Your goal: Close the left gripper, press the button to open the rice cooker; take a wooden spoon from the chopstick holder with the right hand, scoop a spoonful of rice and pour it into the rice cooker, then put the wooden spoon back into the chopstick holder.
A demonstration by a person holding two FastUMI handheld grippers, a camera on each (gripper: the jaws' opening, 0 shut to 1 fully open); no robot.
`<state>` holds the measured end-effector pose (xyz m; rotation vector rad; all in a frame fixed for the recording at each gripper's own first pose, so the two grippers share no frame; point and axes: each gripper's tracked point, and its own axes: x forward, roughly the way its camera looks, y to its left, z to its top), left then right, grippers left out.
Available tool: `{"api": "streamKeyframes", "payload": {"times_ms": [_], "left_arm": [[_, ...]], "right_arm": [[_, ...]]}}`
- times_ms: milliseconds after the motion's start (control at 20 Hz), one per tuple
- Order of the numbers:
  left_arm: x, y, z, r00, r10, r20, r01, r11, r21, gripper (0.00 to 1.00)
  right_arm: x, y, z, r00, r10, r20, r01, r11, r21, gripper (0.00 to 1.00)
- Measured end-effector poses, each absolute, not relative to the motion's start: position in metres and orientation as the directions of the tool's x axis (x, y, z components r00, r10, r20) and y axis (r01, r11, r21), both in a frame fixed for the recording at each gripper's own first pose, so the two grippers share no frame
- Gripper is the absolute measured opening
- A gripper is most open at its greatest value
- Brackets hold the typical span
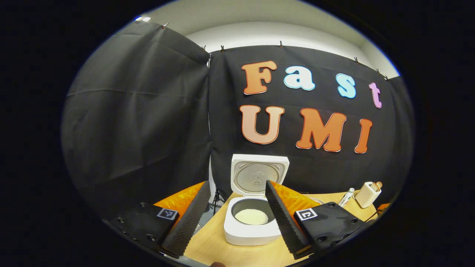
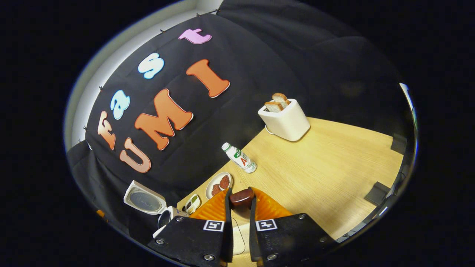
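Note:
In the left gripper view the white rice cooker (image 1: 252, 231) stands on the table with its lid (image 1: 259, 177) raised. White rice (image 1: 251, 216) lies in its dark pot. My left gripper (image 1: 237, 218) hangs open in front of it, its jaws wide apart on either side of the pot, holding nothing. In the right gripper view my right gripper (image 2: 240, 192) is shut on the dark brown end of the wooden spoon (image 2: 241, 198). A white container (image 2: 237, 233) shows below, between the fingers; the rest of the spoon is hidden. The open rice cooker (image 2: 144, 202) sits far to the lower left.
A white toaster (image 2: 285, 120) with bread slices stands at the back of the wooden table (image 2: 326, 167). A small bottle (image 2: 239, 158) lies near it. A plate (image 2: 219, 184) with brown pieces and a small dish (image 2: 192, 203) sit between the bottle and the cooker.

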<state>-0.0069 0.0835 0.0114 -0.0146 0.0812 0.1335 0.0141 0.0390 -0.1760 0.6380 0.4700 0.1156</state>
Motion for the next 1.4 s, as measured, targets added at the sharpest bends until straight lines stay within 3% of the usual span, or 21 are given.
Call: {"api": "streamKeyframes", "payload": {"times_ms": [250, 500, 1400], "left_arm": [[0.003, 0.098, 0.008, 0.993, 0.076, -0.088, -0.079, 0.996, -0.034, 1.0], [0.011, 0.122, 0.007, 0.995, 0.042, -0.087, -0.046, 0.998, -0.048, 1.0], [0.028, 0.184, -0.003, 0.992, 0.062, -0.112, -0.06, 0.998, 0.026, 0.99]], "right_arm": [[-0.002, 0.07, -0.125, 0.919, 0.257, -0.3, -0.028, 0.8, 0.599, 0.16], [-0.017, 0.123, -0.111, 0.919, 0.305, -0.251, -0.098, 0.791, 0.603, 0.17], [-0.03, 0.208, -0.204, 0.896, 0.252, -0.365, -0.199, 0.964, 0.178, 0.17]]}}
